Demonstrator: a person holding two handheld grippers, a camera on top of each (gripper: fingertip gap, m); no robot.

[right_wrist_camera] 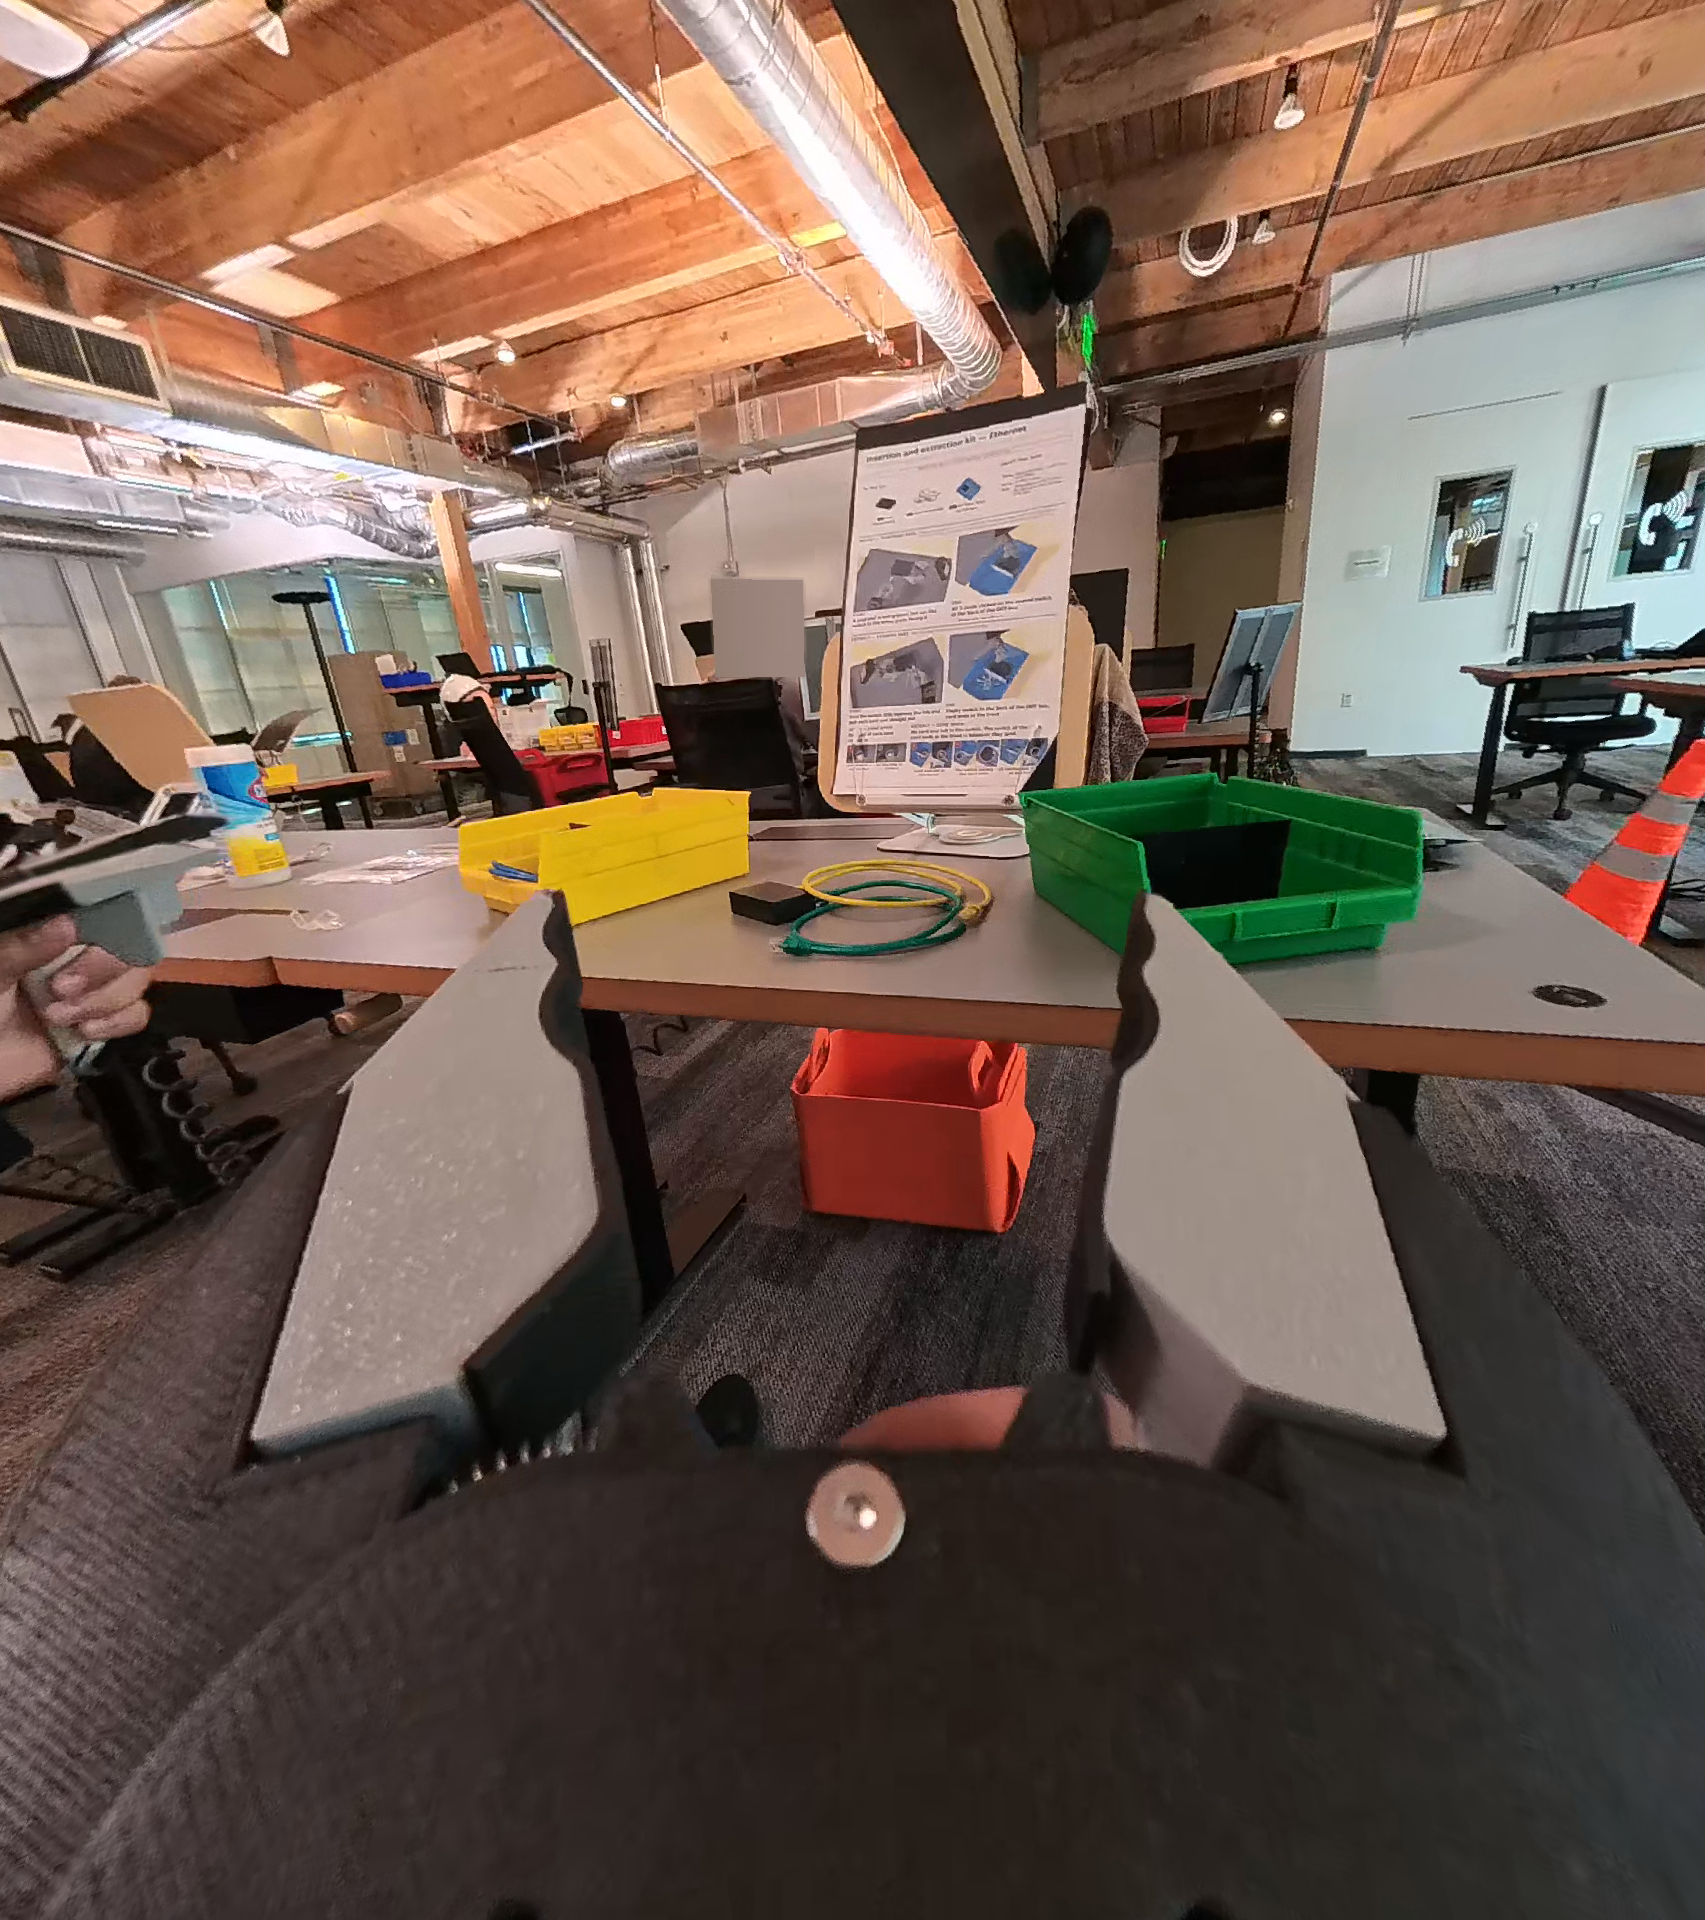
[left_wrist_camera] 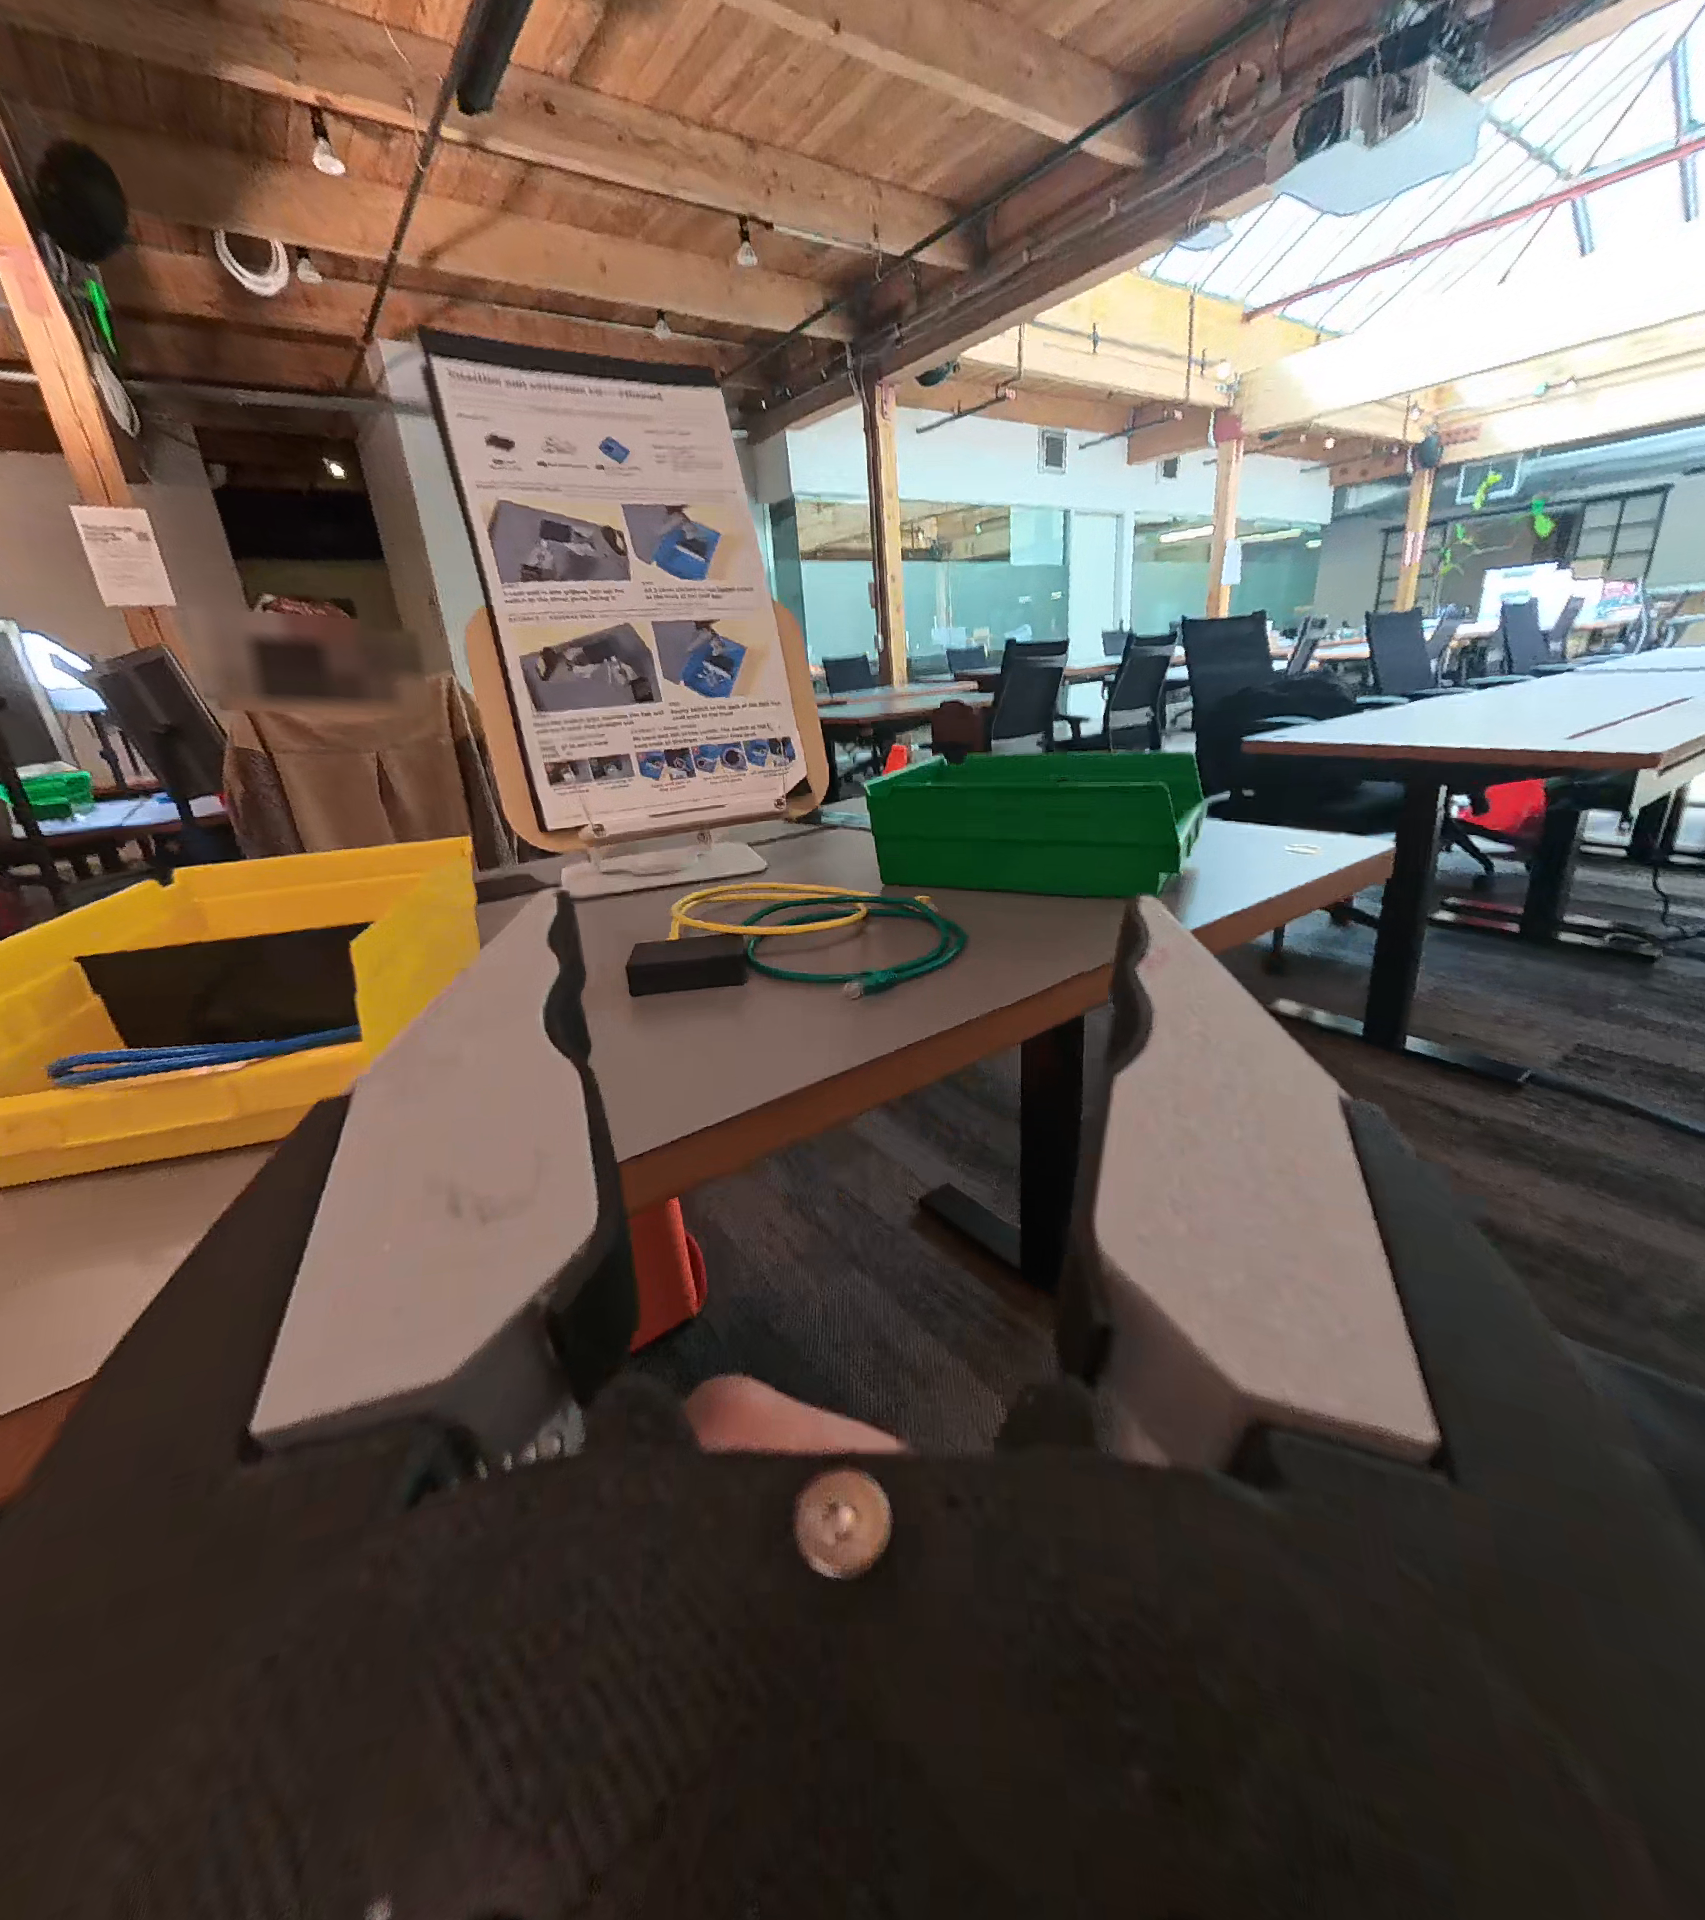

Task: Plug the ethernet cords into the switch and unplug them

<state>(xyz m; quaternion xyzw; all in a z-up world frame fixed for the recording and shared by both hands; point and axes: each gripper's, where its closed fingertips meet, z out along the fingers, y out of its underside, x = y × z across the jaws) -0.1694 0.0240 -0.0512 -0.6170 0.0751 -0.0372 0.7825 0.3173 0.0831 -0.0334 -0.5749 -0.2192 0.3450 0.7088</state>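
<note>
Cords are limp and light — best gripped at the stiff plug end; the switch (left_wrist_camera: 686,965) (small black box) probably slides unless braced. Green cord (left_wrist_camera: 863,940) and yellow cord (left_wrist_camera: 775,911) lie coiled just beside it, mid-table (left_wrist_camera: 827,1049), none plugged. Left gripper (left_wrist_camera: 843,935) and right gripper (right_wrist_camera: 843,930) — both wide open, empty, short of the table.

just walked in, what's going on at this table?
A person holds a gripper in each hand, both open and empty, back from the table. The left gripper and right gripper point at a small black switch with a yellow cord and a green cord coiled beside it. Whether either cord is plugged in is hard to tell. A yellow bin and a green bin flank them.
</note>
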